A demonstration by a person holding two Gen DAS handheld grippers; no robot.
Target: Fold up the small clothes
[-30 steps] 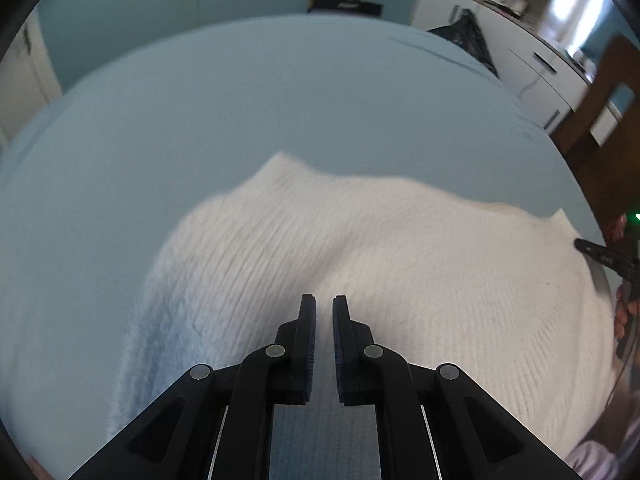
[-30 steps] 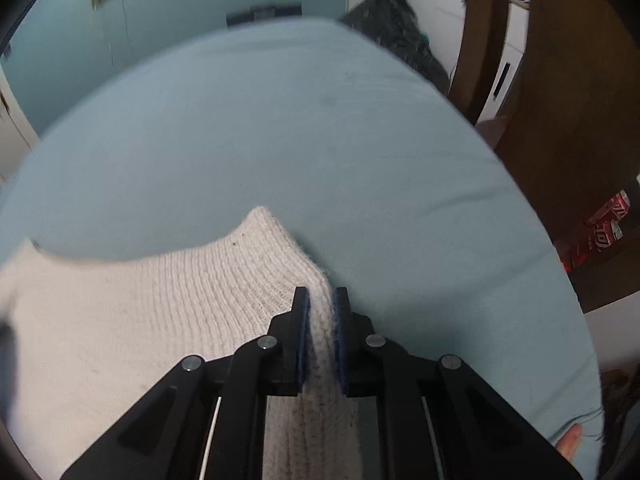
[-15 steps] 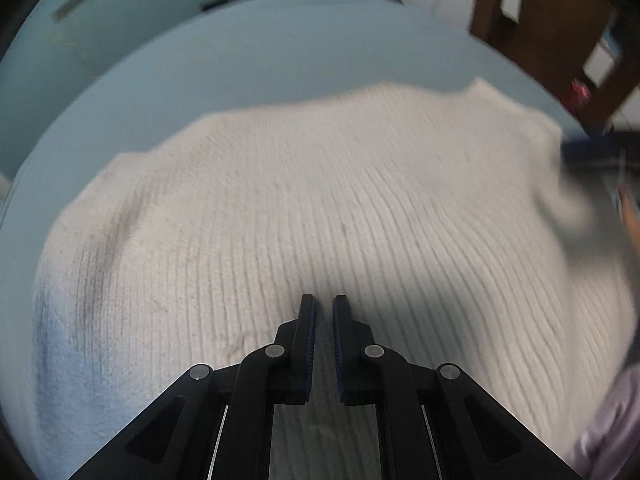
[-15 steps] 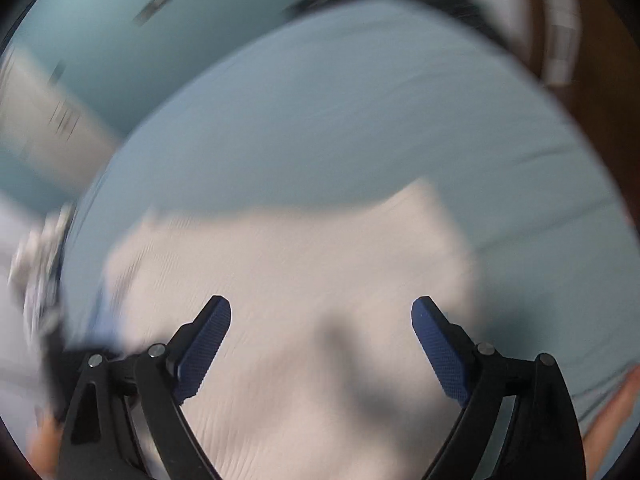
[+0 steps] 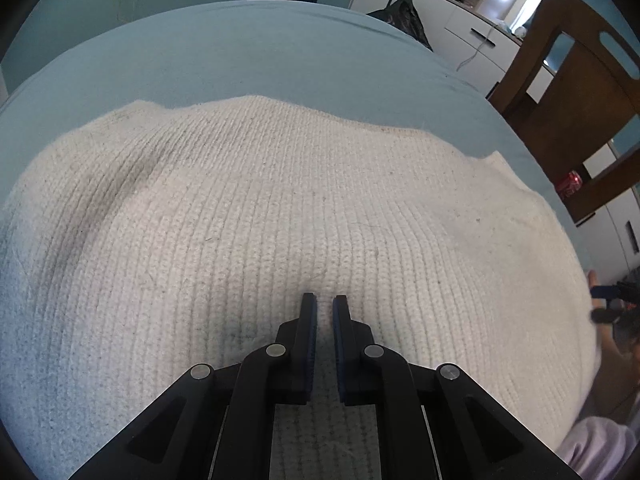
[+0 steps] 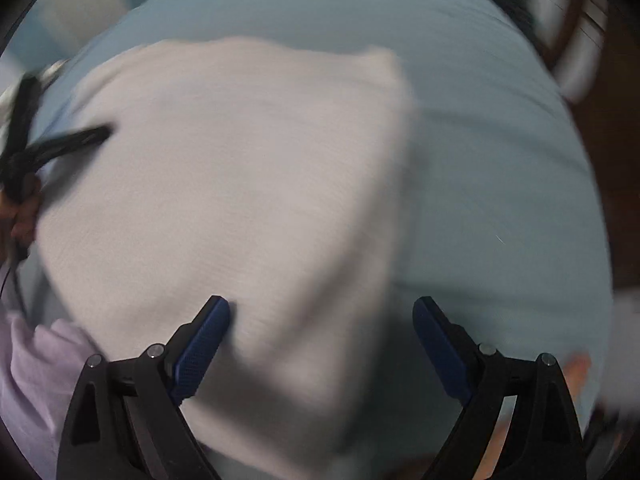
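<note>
Currently the white knit sweater (image 5: 280,220) lies spread on the blue-covered worktop (image 5: 240,52), left tool (image 5: 324,312) pinched on its near edge, right tool (image 6: 322,320) wide apart above it; regrip the right-hand edge level before folding.

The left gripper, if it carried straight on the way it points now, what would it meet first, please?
Most likely the white knit garment: the left gripper, nearly shut, points low across its ribbed surface, with the blue cloth-covered surface only beyond the far edge. How high it hovers above the knit is unclear.
</note>
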